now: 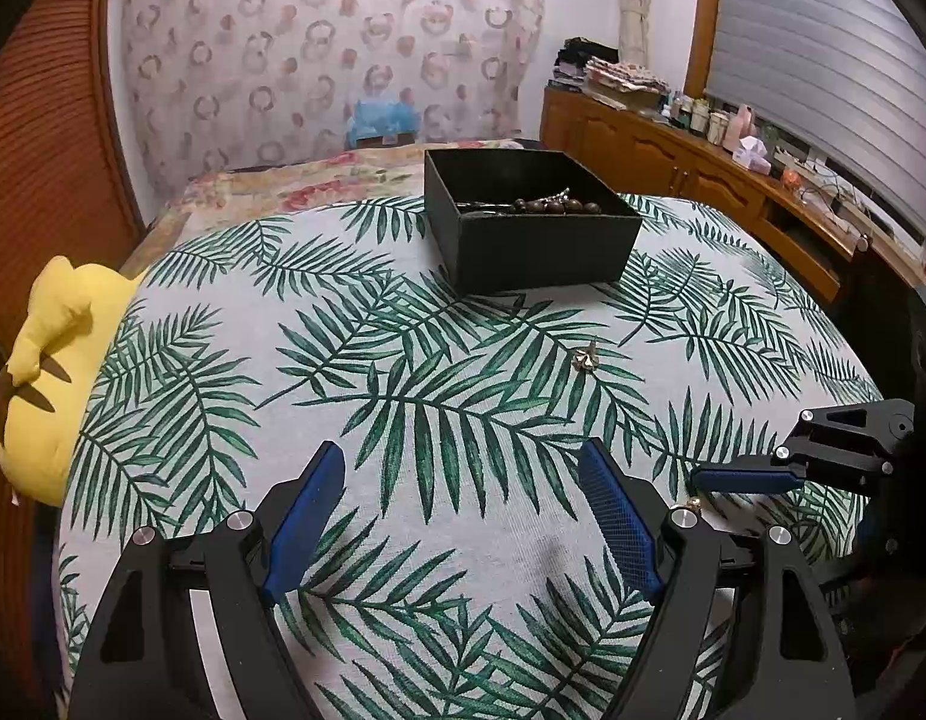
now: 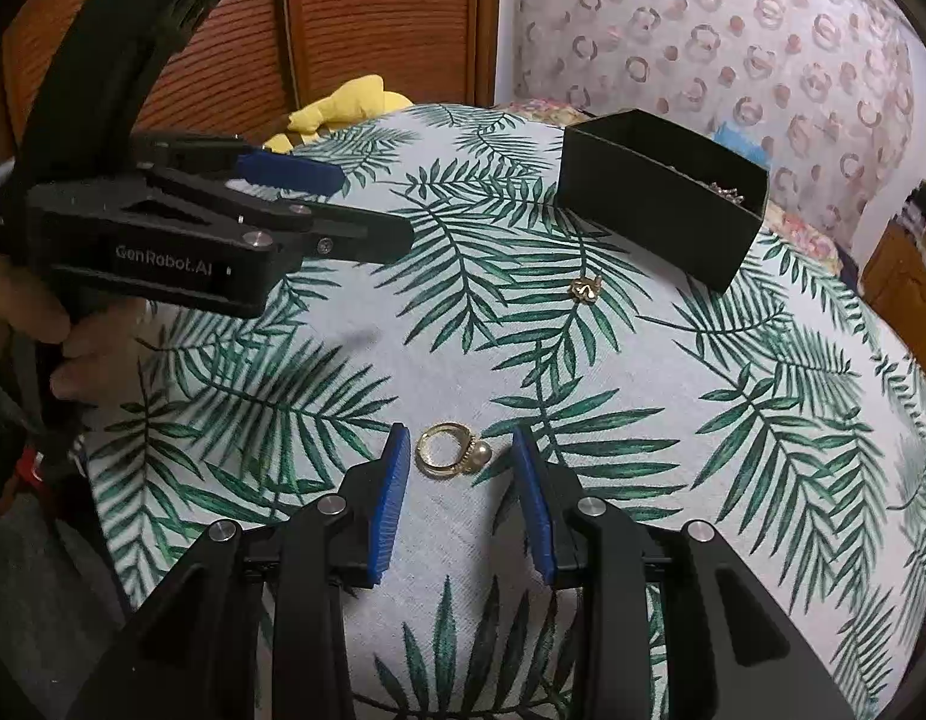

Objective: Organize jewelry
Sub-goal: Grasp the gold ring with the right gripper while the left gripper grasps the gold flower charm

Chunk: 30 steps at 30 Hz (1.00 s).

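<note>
A gold ring with a pearl [image 2: 448, 451] lies on the leaf-print cloth [image 2: 703, 420]. It sits between the blue fingertips of my right gripper [image 2: 460, 444], which is open, with a gap on each side of the ring. Farther out lies a small gold piece [image 2: 585, 290] [image 1: 585, 358], and beyond it an open black box [image 1: 523, 222] [image 2: 661, 210] holding dark beads [image 1: 559, 204]. My left gripper [image 1: 463, 459] stands wide open above bare cloth with nothing in it. In the right wrist view the left gripper [image 2: 376, 207] hangs at the upper left.
A yellow plush toy [image 1: 49, 372] rests at the table's left edge. A wooden cabinet [image 1: 673, 162] with small items stands at the back right, under window blinds. A person's hand [image 2: 37, 312] holds the left gripper. The cloth falls away at the rounded table edges.
</note>
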Available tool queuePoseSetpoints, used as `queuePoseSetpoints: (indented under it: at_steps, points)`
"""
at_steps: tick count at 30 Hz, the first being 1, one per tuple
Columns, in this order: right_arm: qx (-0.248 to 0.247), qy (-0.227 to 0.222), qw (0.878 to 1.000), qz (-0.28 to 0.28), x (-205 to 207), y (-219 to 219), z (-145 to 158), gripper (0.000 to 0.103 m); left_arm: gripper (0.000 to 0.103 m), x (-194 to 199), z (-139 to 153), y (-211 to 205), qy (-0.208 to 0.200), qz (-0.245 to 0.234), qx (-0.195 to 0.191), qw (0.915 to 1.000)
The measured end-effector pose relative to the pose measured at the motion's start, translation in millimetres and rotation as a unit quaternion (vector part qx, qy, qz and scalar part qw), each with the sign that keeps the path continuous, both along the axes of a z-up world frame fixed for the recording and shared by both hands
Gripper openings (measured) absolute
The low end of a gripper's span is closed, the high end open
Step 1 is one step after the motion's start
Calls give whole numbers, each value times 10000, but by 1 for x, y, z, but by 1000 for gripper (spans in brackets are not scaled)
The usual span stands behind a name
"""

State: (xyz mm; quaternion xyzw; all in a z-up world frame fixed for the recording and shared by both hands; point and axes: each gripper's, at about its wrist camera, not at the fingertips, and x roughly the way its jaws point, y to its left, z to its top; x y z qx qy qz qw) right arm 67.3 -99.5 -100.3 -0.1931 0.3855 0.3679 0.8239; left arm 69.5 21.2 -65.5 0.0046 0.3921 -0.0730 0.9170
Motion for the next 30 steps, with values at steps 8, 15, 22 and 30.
queuePoseSetpoints:
  at_steps: [8,15,22,30]
  points:
    - [99,0,9999,-30,2,-9,3,27,77,5,-5,-6,63,-63,5,10000]
    - [252,-35,9993,-292,23,-31,12,27,77,22,-9,-20,153,-218,34,9996]
    - [449,-84,9969,-637,53,-60,21,28,74,44,-10,-46,175,-520,77,9985]
    - [566,-78,9952,-797,79,-78,24,28,41,69,-17,-70,340,-817,188,9959]
